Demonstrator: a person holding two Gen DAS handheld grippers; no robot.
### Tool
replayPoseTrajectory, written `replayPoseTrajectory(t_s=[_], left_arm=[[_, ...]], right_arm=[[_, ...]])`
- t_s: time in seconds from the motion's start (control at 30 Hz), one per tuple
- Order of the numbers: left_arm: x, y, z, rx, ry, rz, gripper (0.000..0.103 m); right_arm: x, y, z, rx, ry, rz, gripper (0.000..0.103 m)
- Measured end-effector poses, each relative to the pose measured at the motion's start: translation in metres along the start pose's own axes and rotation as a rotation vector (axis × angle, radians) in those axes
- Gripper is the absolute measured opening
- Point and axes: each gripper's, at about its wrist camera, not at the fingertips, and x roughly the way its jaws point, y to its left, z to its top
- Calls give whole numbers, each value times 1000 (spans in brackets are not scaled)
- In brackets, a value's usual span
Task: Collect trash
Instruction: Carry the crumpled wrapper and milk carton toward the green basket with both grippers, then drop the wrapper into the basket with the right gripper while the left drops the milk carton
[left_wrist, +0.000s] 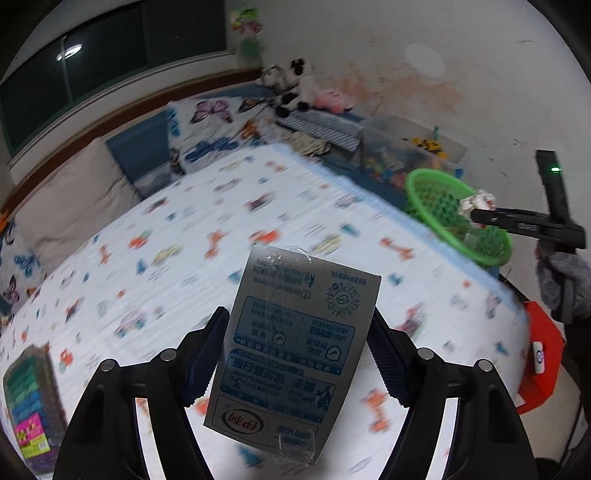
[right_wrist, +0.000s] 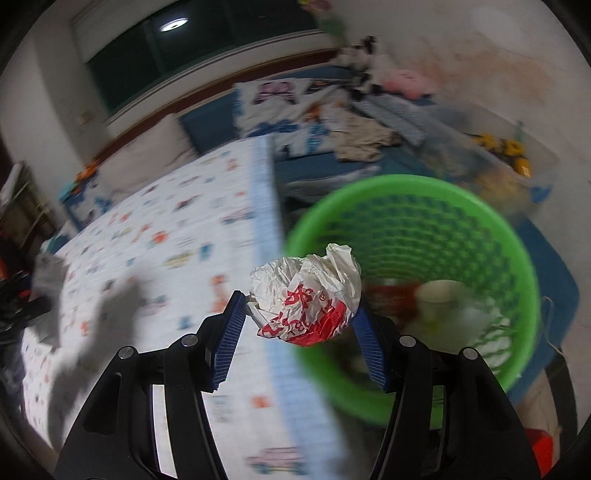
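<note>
My left gripper (left_wrist: 297, 317) is shut on a flattened grey-and-blue milk carton (left_wrist: 291, 350), held above the patterned bed sheet (left_wrist: 258, 206). Its pads press on both side edges of the carton. My right gripper (right_wrist: 299, 302) is shut on a crumpled white-and-red wrapper (right_wrist: 310, 291), right at the near rim of the green mesh basket (right_wrist: 406, 184). A paper cup (right_wrist: 439, 299) and other scraps lie inside the basket. The left wrist view shows the basket (left_wrist: 436, 175) beyond the bed's right edge, with the right gripper (left_wrist: 476, 216) and its wrapper (left_wrist: 476, 199) above it.
A clear bin of toys (left_wrist: 413, 147) stands behind the basket by the wall. Plush toys (left_wrist: 295, 85) and butterfly pillows (left_wrist: 210, 122) lie at the head of the bed. A colourful packet (left_wrist: 29, 406) rests on the sheet at lower left. A red box (left_wrist: 543, 354) sits beside the bed.
</note>
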Motion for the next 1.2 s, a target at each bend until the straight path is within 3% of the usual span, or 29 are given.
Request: replayPoseTrajectory(t_s=[0.27,0.4,0.5,0.63,1.03,1.2], left_arm=[[4,-51,35,40,-34,-47,71],[10,-70,51,44,-38,-73,71],[16,-85,63,53,-42,-90,71],[23,-102,78,45,-52,-124,71],[68,-174,131,17,-102,-233,71],[100,-203,143,-4,-88,-281,72]], right_arm=[[11,-60,0,83,16,-90,61],[18,-78,1,127,16,-79,63],[19,-89,2,155,3,-70,71],[16,-98,5,174,-10,-61,72],[-39,-125,-10,199,-94,-80,73],[-58,-133,-18,207,-130,-96,73]])
